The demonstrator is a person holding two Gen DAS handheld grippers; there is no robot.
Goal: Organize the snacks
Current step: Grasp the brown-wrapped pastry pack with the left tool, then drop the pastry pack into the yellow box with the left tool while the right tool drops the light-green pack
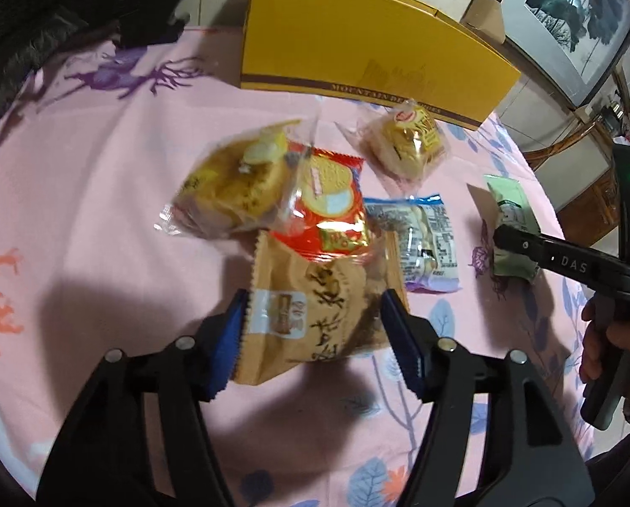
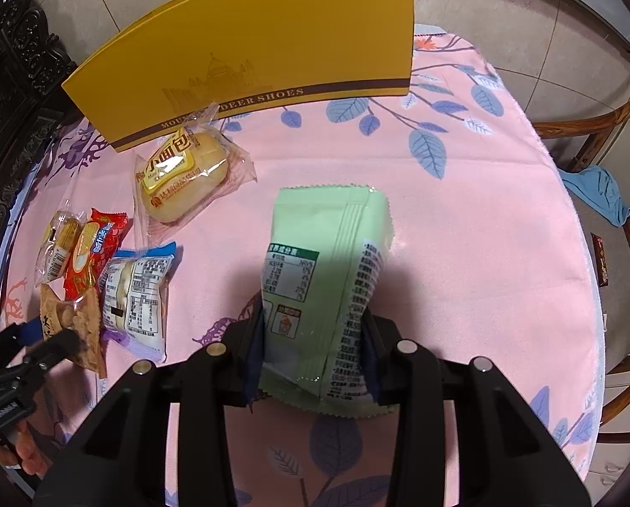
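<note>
My left gripper (image 1: 313,312) is shut on a brown snack packet (image 1: 323,308), held just above the pink tablecloth. Beyond it lie a clear-wrapped yellow cake (image 1: 234,190), a red cracker packet (image 1: 327,207), a blue-and-white packet (image 1: 416,241) and a wrapped bun (image 1: 408,139). My right gripper (image 2: 313,338) is shut on a light green packet (image 2: 332,279). In the right wrist view the bun (image 2: 184,173), the red packet (image 2: 95,249), the blue-and-white packet (image 2: 137,295) and the brown packet (image 2: 74,325) lie at the left.
A yellow shoe box (image 1: 357,38) stands at the back of the round table (image 2: 484,219); it also shows in the right wrist view (image 2: 251,46). Wooden chairs (image 2: 593,126) stand to the right, one with a blue cloth (image 2: 598,194). Dark carved furniture (image 2: 15,63) is at the left.
</note>
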